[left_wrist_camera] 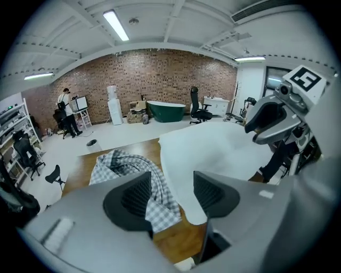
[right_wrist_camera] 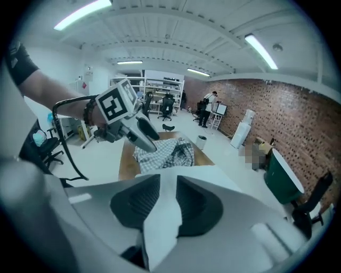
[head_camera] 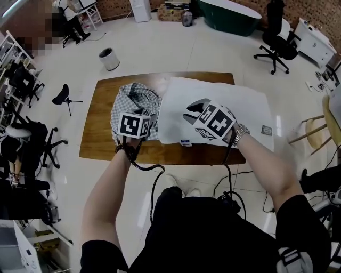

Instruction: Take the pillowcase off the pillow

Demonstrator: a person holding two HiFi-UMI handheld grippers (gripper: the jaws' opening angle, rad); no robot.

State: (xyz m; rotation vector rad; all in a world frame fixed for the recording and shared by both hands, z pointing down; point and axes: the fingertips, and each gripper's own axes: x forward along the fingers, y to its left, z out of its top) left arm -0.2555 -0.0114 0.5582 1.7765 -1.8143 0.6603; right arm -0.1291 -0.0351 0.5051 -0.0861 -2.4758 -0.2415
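Table [head_camera: 98, 136]: brown wooden top, directly below my view.
Waste bin [head_camera: 109, 58]: white, standing on the floor beyond the table's far left corner.
Bathtub [head_camera: 229, 16]: dark green, against the brick wall [left_wrist_camera: 160, 74].
Office chair [head_camera: 277, 45]: black; I see it near the bathtub.

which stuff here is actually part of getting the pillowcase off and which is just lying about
Part of the job:
- checked pillowcase
- white pillow
- left hand-held gripper, jaws apart
- right hand-held gripper, shut on the pillow's edge
- wooden table under both

Just lying about:
- waste bin
- office chair
- green tub
- black stool
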